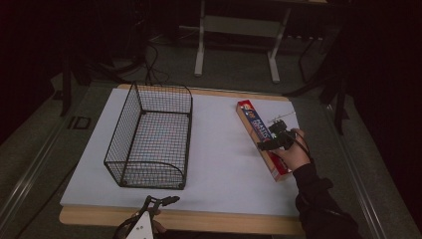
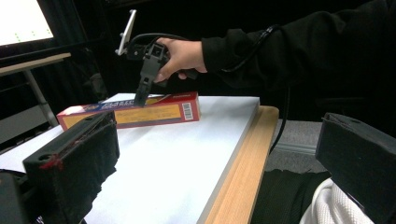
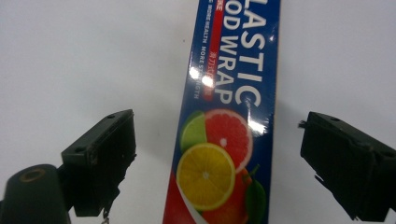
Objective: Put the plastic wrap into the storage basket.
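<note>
Two jaws of right gripper (image 3: 217,158) spread wide, straddling plastic wrap box (image 3: 229,116); left gripper (image 1: 161,201) apart, idle

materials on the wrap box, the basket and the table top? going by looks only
Plastic wrap box: likely glossy printed cardboard; sharp edges, glare spots on the print.
Basket: thin metal wire mesh, dark, probably coated; you see through the grid.
Table top: matt white sheet, material unclear, lying on a light wood-look board with visible grain along the edge.
Right gripper fingers: black, matt, foam-like pads.
</note>
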Demonstrator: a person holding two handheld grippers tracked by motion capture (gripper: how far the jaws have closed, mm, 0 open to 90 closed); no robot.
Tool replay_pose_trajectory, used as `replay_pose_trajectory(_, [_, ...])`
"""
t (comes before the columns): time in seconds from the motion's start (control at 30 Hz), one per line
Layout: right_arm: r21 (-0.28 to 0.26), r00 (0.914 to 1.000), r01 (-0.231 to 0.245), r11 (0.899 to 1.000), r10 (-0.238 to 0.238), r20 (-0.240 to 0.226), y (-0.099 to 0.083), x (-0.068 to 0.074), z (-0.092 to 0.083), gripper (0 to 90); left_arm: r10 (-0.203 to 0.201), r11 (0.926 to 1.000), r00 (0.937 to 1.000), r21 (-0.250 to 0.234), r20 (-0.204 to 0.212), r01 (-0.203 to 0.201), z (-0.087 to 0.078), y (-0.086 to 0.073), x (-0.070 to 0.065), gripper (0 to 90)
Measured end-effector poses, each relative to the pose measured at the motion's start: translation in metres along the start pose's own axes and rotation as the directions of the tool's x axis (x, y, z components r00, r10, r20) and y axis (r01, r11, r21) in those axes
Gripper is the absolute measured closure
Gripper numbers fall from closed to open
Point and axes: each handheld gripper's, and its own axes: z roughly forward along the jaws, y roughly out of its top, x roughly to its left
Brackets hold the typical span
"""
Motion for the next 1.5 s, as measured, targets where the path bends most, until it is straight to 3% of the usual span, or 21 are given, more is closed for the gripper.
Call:
replay_pose_trajectory(0.17, [0.063, 0.9991, -0.043, 0.997, 0.043, -0.002, 0.01, -0.002, 0.01, 13.2, 0.002, 1.0, 1.0, 0.003, 0.003, -0.002, 0.0, 0.0, 0.0, 0.1])
replay_pose_trajectory(0.33, [0.123, 0.9988, -0.049, 0.991, 0.048, 0.005, 0.019, -0.007, 0.019, 13.3, -0.001, 1.0, 1.0, 0.008, 0.004, 0.001, 0.0, -0.001, 0.0, 0.1])
replay_pose_trajectory(0.47, [0.177, 0.9985, -0.051, 0.983, 0.054, -0.011, 0.026, -0.01, 0.026, 13.7, 0.002, 0.9999, 1.0, 0.011, 0.003, -0.002, 0.0, -0.001, 0.0, 0.1])
replay_pose_trajectory(0.67, [0.233, 0.9978, -0.065, 0.97, 0.066, 0.004, 0.036, -0.012, 0.034, 17.1, 0.004, 0.9999, 1.0, 0.013, 0.002, -0.004, -0.001, -0.001, 0.0, 0.1])
replay_pose_trajectory(0.83, [0.257, 0.9958, -0.091, 0.962, 0.087, 0.026, 0.044, -0.013, 0.038, 21.7, 0.006, 0.9999, 1.0, 0.014, 0.001, -0.006, -0.001, -0.001, 0.0, 0.1])
replay_pose_trajectory(0.93, [0.293, 0.9936, -0.111, 0.95, 0.112, 0.015, 0.047, -0.015, 0.043, 26.2, 0.009, 0.9999, 1.0, 0.014, 0.001, -0.009, -0.001, -0.001, -0.001, 0.1])
replay_pose_trajectory(1.1, [0.32, 0.9903, -0.13, 0.939, 0.139, -0.004, 0.047, -0.014, 0.05, 35.1, 0.012, 0.9998, 0.9999, 0.017, -0.002, -0.012, -0.002, 0.0, -0.001, 0.1])
replay_pose_trajectory(1.27, [0.344, 0.9929, -0.115, 0.932, 0.119, 0.01, 0.048, -0.011, 0.053, 37.4, 0.012, 0.9997, 0.9999, 0.021, -0.001, -0.012, -0.001, -0.001, -0.001, 0.1])
replay_pose_trajectory(1.33, [0.356, 0.9904, -0.136, 0.924, 0.136, 0.026, 0.049, -0.01, 0.054, 38.1, 0.012, 0.9997, 0.9999, 0.023, 0.0, -0.012, -0.001, -0.001, -0.002, 0.1])
replay_pose_trajectory(1.5, [0.367, 0.9912, -0.131, 0.921, 0.118, 0.06, 0.052, -0.005, 0.054, 39.4, 0.025, 0.9994, 0.9995, 0.025, -0.018, -0.025, -0.001, 0.0, -0.002, 0.1])
